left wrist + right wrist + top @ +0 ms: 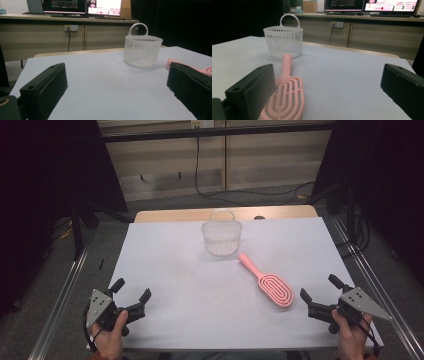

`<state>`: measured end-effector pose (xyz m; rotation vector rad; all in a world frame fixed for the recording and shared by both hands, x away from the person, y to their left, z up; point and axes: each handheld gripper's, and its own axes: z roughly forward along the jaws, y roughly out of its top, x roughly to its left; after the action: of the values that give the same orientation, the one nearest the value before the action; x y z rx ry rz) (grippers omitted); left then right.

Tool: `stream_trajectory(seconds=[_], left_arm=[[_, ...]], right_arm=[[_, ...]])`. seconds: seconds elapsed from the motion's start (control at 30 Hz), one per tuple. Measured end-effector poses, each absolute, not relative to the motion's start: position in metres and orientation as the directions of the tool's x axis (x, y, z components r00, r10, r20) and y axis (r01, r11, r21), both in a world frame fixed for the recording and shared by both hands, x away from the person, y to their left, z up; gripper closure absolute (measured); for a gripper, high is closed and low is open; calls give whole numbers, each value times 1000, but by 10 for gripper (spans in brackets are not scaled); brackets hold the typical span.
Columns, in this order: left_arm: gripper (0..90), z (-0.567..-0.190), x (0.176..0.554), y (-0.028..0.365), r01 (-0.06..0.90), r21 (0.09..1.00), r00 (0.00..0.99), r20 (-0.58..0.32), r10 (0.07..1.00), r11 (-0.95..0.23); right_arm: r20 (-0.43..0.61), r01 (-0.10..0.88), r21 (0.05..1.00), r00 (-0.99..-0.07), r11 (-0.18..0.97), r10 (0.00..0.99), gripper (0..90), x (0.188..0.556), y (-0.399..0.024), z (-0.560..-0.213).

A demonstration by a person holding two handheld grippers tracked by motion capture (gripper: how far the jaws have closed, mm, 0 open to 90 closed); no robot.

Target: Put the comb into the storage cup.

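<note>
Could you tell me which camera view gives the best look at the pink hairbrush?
The high view: the whole hairbrush lies in sight, handle toward the basket. The right gripper view shows it close, with its head partly behind a jaw. The left gripper view shows just a bit of pink past a jaw.

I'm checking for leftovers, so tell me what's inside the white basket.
Through the slotted wall of the white basket nothing shows in either gripper view, and from above its inside looks bare. The very bottom is blurred by the slats, so a small flat item cannot be ruled out. The pink hairbrush lies outside it.
</note>
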<state>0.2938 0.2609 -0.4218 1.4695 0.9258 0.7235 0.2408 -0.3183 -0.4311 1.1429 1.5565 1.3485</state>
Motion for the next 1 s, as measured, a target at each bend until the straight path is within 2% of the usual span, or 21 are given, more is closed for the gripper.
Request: stream_trajectory(seconds=[0.47,0.6,0.8,1.0], left_arm=[[30,-423,295,262,154,988,467,-81,881,9],[28,-423,295,263,143,989,473,-86,877,19],[28,-424,296,261,153,988,485,-87,870,14],[26,-424,295,262,151,988,487,-90,869,18]], right_arm=[[5,149,988,-333,47,943,0,243,-316,-433],[-17,138,988,-356,71,934,0,244,-311,-432],[4,143,988,-350,50,937,0,245,-313,-432],[-2,153,986,-395,68,919,0,252,-307,-431]])
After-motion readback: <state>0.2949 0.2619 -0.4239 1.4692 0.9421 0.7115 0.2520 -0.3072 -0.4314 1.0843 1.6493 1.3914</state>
